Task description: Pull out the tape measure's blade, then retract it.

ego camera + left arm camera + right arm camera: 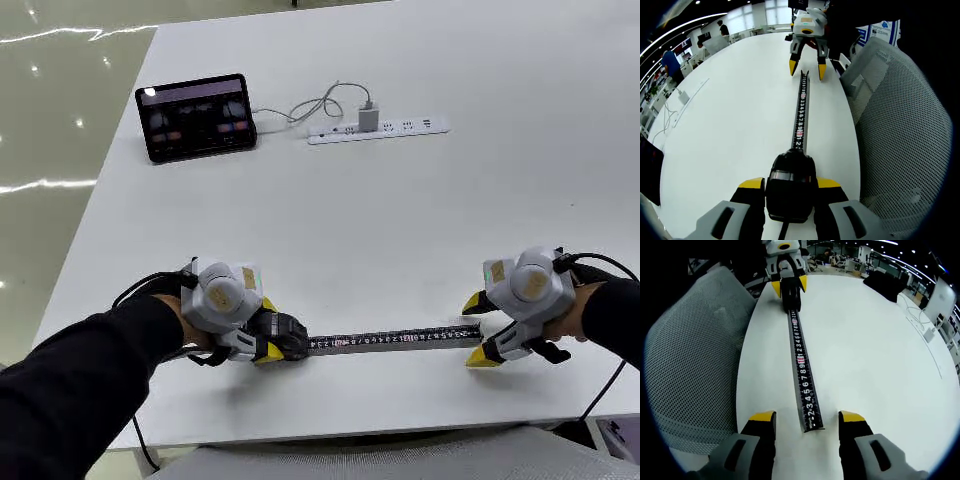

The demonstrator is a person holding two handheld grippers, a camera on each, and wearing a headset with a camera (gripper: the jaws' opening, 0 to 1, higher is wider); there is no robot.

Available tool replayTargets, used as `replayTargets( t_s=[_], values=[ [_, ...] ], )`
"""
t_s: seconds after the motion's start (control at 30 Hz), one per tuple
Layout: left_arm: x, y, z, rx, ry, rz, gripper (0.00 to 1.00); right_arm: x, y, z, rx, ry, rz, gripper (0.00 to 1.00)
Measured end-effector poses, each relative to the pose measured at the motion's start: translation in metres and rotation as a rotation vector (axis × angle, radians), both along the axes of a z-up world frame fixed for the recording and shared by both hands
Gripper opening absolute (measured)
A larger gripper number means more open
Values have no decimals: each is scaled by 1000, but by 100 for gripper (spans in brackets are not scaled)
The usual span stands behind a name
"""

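The left gripper (pixel 790 183) clamps the black tape-measure case (pixel 790 197), half hidden between its jaws; the right gripper (pixel 807 416) gapes open astride the black numbered blade (pixel 800 360) at its tip.

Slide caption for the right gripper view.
Open right gripper straddles the tip of the pulled-out blade; left gripper clamps the tape measure.
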State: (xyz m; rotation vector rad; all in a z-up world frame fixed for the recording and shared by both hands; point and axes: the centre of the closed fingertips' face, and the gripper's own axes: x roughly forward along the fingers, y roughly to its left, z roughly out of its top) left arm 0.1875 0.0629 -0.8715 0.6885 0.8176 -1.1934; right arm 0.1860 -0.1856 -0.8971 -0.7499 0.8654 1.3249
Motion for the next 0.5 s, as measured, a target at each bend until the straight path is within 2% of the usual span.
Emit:
replayTargets(
  t_s=[0.1, 0.2, 0.33, 0.43, 0.5],
  values=[
    [1, 1, -1, 0, 7, 10, 34, 1, -1, 2, 4, 1, -9, 47],
    [2, 10, -5, 31, 13, 38, 39, -1, -1, 4, 5, 7, -14, 50],
    [5, 14, -2, -15, 4, 101, 49, -2, -2, 6, 3, 4, -21, 57],
    [8, 20, -2, -31, -4, 147, 61, -2, -2, 7, 4, 3, -29, 60],
    [11, 25, -3, -26, -16, 174, 68, -2, -3, 7, 3, -1, -32, 63]
  ],
)
